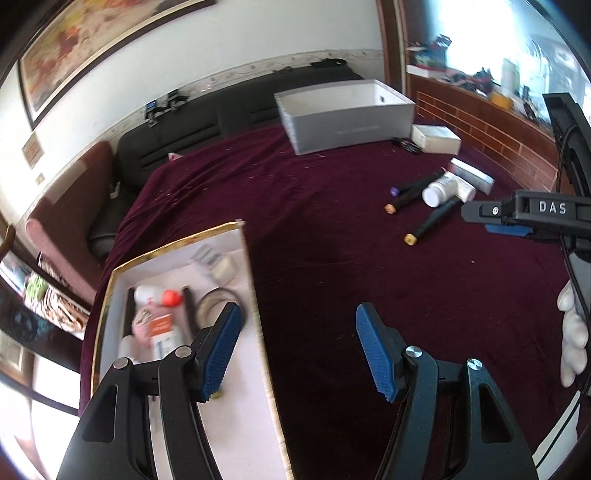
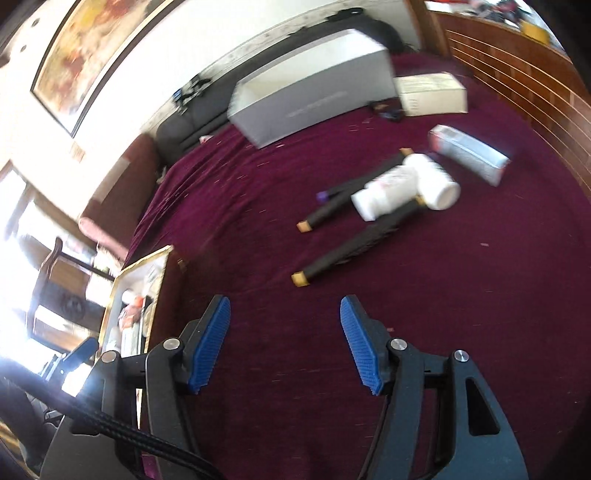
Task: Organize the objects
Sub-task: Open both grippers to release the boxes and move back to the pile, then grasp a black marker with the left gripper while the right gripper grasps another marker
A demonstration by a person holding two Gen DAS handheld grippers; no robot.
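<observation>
Right wrist view: both hand-held grippers (image 2: 284, 343) (image 1: 299, 350) spread wide, empty, above maroon cloth (image 2: 406, 295).

A dark red cloth (image 1: 314, 221) spreads under and ahead of the fingers, covering the whole work surface. Beyond its far edge, ahead and to the left of the fingers, a dark grey sofa (image 1: 207, 114) runs along a white wall (image 1: 258, 33), with a reddish armchair (image 1: 70, 206) at its left end. A large framed painting (image 1: 85, 40) in reds and yellows hangs high on that wall. Right of the fingers stands a brick-patterned counter (image 1: 495, 129). Strong daylight glares from windows (image 2: 29, 206) far left.
</observation>
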